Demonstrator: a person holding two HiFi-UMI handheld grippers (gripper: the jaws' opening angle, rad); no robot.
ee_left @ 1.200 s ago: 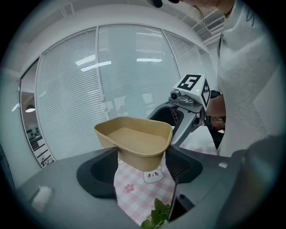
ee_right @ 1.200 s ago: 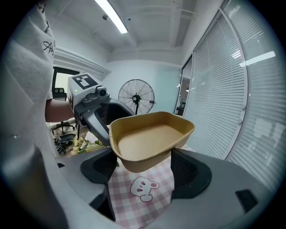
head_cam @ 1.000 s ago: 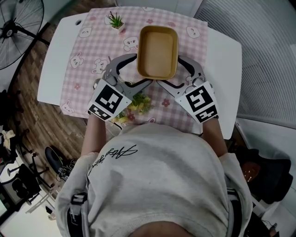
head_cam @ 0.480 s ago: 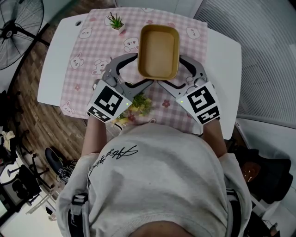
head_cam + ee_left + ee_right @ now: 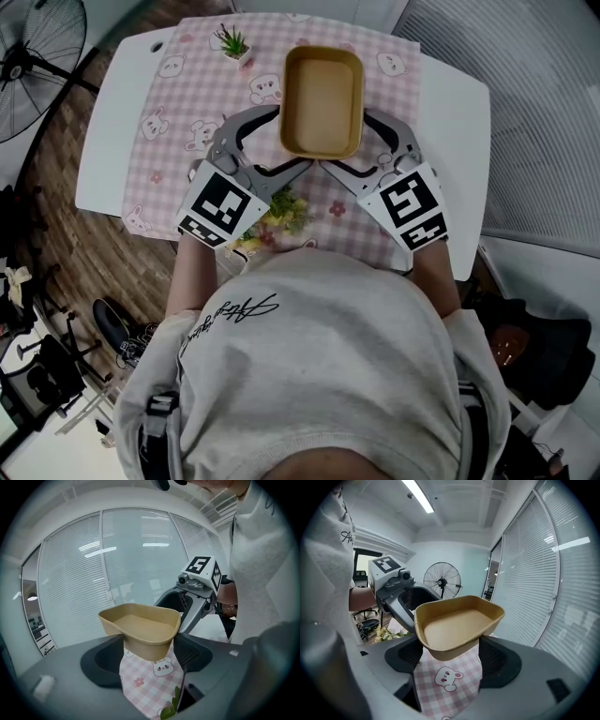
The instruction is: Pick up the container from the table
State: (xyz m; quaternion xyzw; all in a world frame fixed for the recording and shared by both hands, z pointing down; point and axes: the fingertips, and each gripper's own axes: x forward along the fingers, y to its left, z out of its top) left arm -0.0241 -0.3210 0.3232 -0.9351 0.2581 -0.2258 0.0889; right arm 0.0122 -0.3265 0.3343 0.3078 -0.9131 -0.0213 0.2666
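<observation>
Clamping the container at opposite sides, left gripper and right gripper fingers hold it.

In the head view the left forearm and right forearm reach out from the torso, well apart, each ending under its gripper's marker cube. The left gripper comes in at 7 o'clock of the container and points toward 1 o'clock. The right gripper comes in at 5 o'clock and points toward 11 o'clock, so the two converge in a V. Both tilt slightly downward. In each gripper view the jaws stand partly spread, dark pads pressed on the container's walls at a near corner, holding it clear of the surface below.
</observation>
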